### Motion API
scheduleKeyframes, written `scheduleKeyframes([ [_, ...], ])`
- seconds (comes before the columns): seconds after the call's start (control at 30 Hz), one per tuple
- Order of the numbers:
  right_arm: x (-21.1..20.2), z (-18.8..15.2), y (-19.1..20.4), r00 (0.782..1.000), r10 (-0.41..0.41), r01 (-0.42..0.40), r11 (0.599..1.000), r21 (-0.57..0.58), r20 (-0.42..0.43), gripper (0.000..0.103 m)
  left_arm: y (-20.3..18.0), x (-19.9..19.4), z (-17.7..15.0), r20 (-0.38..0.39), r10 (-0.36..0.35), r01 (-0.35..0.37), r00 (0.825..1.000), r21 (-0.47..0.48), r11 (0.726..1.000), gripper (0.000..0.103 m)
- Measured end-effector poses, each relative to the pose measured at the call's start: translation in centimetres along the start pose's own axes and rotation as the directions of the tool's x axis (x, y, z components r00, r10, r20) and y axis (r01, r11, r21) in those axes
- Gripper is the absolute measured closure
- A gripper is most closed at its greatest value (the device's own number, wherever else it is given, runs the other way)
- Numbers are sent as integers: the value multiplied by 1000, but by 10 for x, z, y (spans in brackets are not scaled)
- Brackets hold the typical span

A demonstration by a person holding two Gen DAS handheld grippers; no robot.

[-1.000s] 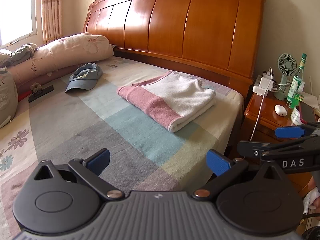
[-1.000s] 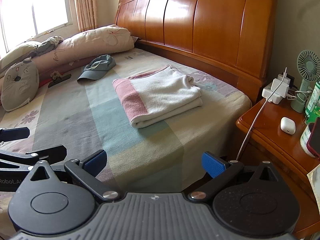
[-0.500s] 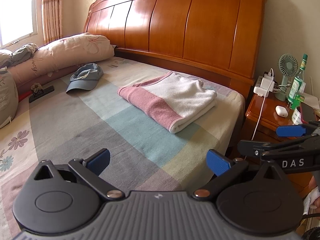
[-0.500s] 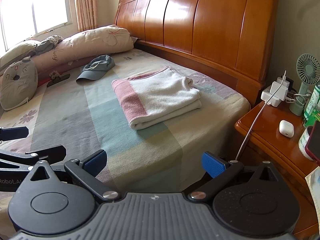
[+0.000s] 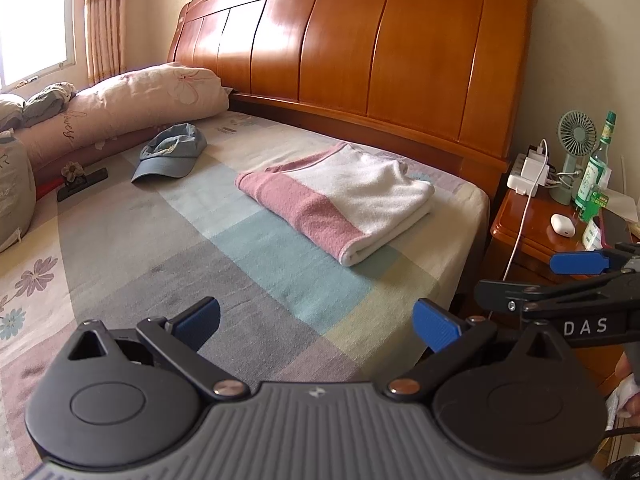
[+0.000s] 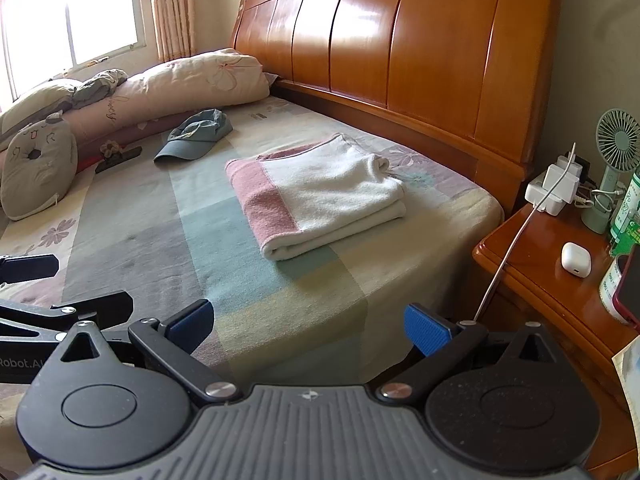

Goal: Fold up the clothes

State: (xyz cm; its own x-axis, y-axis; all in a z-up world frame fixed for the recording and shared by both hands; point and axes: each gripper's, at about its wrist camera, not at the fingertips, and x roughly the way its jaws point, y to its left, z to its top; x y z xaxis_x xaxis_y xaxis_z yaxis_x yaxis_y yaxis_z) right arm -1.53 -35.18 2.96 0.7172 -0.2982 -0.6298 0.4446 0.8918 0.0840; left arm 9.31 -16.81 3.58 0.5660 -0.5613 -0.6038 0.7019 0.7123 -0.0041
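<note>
- Bedroom scene: bed (image 5: 168,240) under a checked cover, wooden headboard (image 5: 360,52) behind.
- Folded towel (image 5: 344,196) flat near the bed's bedside-cabinet corner; blue cap (image 5: 172,156) well apart.
- Left gripper (image 5: 316,320) and right gripper (image 6: 308,324) both spread wide, empty, short of the towel.
- Likely soft, light, floppy; best pinched at a corner or along the folded edge.

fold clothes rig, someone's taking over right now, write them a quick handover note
Left tongs: open, empty, held above the near part of the bed.
Right tongs: open, empty, beside the left, near the bed's edge.
Pink and white towel: folded into a neat stack on the bed, near the headboard.
Blue cap: lies loose by the pillows, untouched.
Done: the towel looks folded.
Left: no other unfolded clothes clearly in view.
</note>
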Motion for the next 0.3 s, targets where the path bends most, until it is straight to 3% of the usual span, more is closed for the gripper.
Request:
scheduleKeyframes([
  [0.3,0,1,1,1000,9,-9,1000,3,2,0,3,-1,1,8,-21,21,1000,-12,1000,1],
])
